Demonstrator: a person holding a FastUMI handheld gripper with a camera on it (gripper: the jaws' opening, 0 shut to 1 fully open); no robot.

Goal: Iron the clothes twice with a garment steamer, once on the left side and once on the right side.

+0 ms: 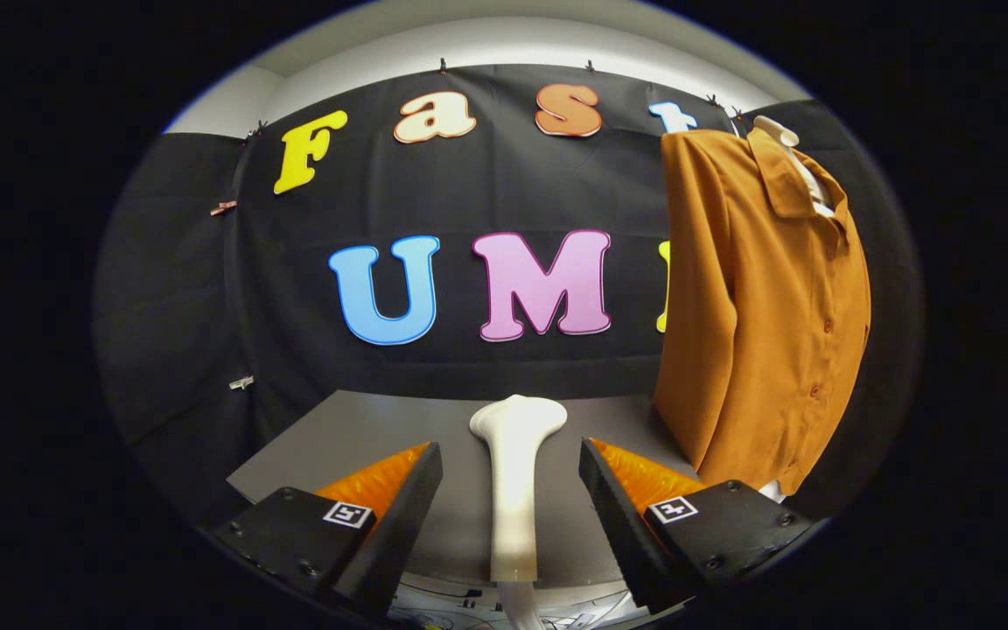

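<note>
The tool (511,477) stood wide around the steamer (514,477) lying between its fingers, not pressing it, probably ready to grasp; the shirt (762,306) hung beyond, to the right.

steamer (514,477): white handheld garment steamer, slim handle widening to a flared head at the far end
steamer pose: lies flat on the grey table (364,437), handle end nearest, head pointing away toward the wall
steamer vs gripper (511,490): sits in the gap between the spread fingers, neither finger touching it
shirt (758,306): rust-orange, collared, button front, long sleeve hanging down
shirt pose: hangs upright on a white form, beyond the right finger, hem near the table's far right corner
steamer vs shirt: apart
</note>
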